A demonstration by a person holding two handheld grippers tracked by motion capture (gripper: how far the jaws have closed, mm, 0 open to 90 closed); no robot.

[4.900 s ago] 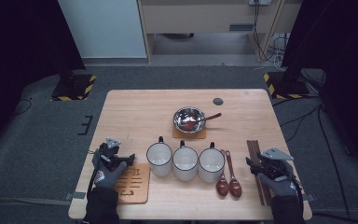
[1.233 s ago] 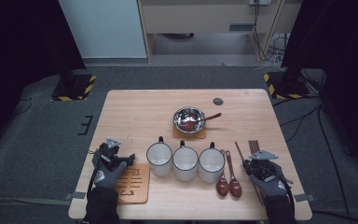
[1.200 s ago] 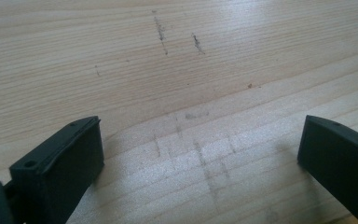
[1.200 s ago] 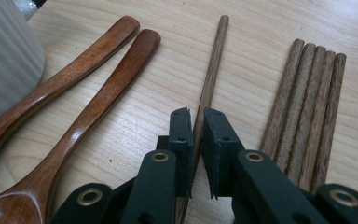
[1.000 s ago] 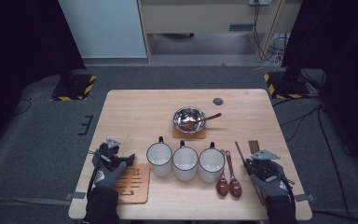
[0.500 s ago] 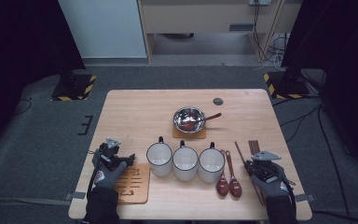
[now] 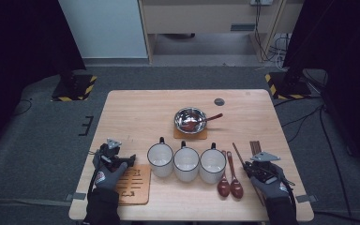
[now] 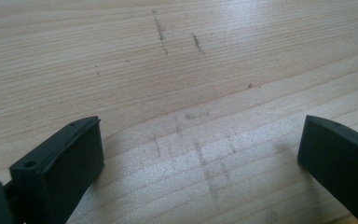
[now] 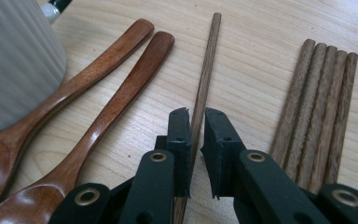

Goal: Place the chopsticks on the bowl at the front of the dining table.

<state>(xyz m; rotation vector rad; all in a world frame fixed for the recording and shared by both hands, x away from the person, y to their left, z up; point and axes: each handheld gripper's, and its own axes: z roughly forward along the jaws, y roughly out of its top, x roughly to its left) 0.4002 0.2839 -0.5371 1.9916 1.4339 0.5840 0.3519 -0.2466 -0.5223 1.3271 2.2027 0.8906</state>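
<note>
This looks like a lab or recording studio set up for table work, not a home kitchen. A lone wooden table [image 7: 136,112] stands in the middle of the frame on grey carpet [image 7: 42,136], with black curtains [image 7: 18,42] filling the upper left and upper right and stand feet marked with yellow-and-black hazard tape [image 7: 72,89] beside them. Along the top edge, loose cables [image 7: 274,51] trail across the floor below a pale cabinet [image 7: 201,18].
</note>
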